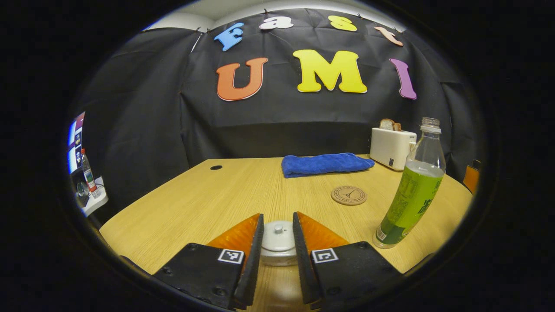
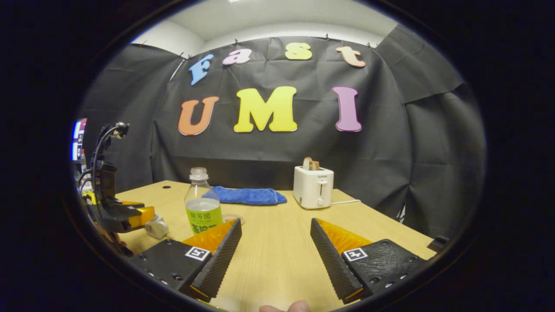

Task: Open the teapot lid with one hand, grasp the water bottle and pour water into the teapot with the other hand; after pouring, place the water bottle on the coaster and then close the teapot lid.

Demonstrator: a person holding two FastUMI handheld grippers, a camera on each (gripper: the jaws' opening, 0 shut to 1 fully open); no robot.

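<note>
Teapot lid (image 1: pixel 278 236) sits between the two fingers of the left gripper (image 1: pixel 277 242) in the left gripper view; the fingers stand close on both sides of the white lid with its small knob, and they seem to press on it, with the pale teapot (image 1: pixel 277 260) just under it on the wooden table (image 1: pixel 208 203). To the right of this gripper stands the water bottle (image 1: pixel 412 190) — uncapped, upright, with green label and clear liquid reaching up to its shoulder. The round coaster (image 1: pixel 349 195) lies on the table just beside the bottle, a little farther from the camera. Behind it lies a folded blue towel (image 1: pixel 325 164), and a white toaster (image 1: pixel 391 148) with bread in the slot is at the far right.

In the right gripper view, the right gripper (image 2: pixel 275 247) is over the table with its fingers wide apart and nothing between them. The bottle (image 2: pixel 202 203) is ahead on its left, near the left finger. Farther left the other gripper (image 2: pixel 130 216) is at the teapot (image 2: pixel 157 227). A fingertip (image 2: pixel 286 307) of the person shows at the bottom edge.
</note>
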